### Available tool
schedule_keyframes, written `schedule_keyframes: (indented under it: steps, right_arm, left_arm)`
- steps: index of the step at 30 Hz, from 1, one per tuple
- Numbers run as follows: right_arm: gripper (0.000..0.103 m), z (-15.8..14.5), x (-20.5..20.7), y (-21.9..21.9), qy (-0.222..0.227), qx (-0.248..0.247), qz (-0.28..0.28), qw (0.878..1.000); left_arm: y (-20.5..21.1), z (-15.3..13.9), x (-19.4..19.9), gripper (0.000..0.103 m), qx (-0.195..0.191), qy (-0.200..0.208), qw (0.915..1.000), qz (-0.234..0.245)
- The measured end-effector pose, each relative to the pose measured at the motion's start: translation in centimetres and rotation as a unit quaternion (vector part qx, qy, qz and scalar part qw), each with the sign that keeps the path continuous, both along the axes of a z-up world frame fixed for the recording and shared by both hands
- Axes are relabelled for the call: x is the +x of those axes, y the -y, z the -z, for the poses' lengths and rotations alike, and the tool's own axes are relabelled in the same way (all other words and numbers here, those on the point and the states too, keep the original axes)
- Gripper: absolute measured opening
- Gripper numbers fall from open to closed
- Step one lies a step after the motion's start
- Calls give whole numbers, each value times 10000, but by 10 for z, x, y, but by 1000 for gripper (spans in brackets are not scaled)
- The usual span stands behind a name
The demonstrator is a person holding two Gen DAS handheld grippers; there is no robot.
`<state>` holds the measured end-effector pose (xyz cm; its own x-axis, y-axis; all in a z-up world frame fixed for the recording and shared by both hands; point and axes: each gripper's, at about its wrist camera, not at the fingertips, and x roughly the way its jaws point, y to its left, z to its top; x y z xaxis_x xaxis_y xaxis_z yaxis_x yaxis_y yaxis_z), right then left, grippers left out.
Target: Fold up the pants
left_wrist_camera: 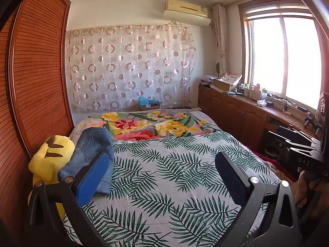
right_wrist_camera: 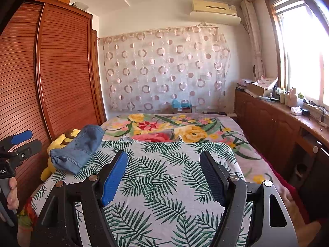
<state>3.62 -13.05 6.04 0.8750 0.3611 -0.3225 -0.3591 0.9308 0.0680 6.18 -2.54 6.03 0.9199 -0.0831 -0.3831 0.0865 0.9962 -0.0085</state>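
Both claws hang released over the leaf-print bedspread (left_wrist_camera: 164,175), nothing between their pads: the left gripper (left_wrist_camera: 162,177) spread wide, the right gripper (right_wrist_camera: 164,177) likewise. The jeans (left_wrist_camera: 92,156) lie bundled at about ten o'clock from each claw, resting against a yellow plush toy (left_wrist_camera: 47,160) by the slatted wardrobe (left_wrist_camera: 37,72). They look already folded, so the task seems finished or paused; any next move calls for reaching left. Only the right wrist view shows the jeans clear of the claws; only the left shows the right-hand tool at three o'clock.
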Motion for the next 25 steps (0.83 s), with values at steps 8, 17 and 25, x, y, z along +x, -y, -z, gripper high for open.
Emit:
schedule_keyframes:
  steps: [8,17,25]
  right_arm:
    - [75,-1,-1,1,4,2,3,10000]
    - [75,-3,-1,2,18,0,6,10000]
    - [75,-4,1,0,13,-4,23,10000]
  left_arm:
    - [0,1,0,103,6,-1,10000,1]
    - [-1,1,0,103,2,3,10000,0]
    - [-1,2,0,103,4,1,10000,6]
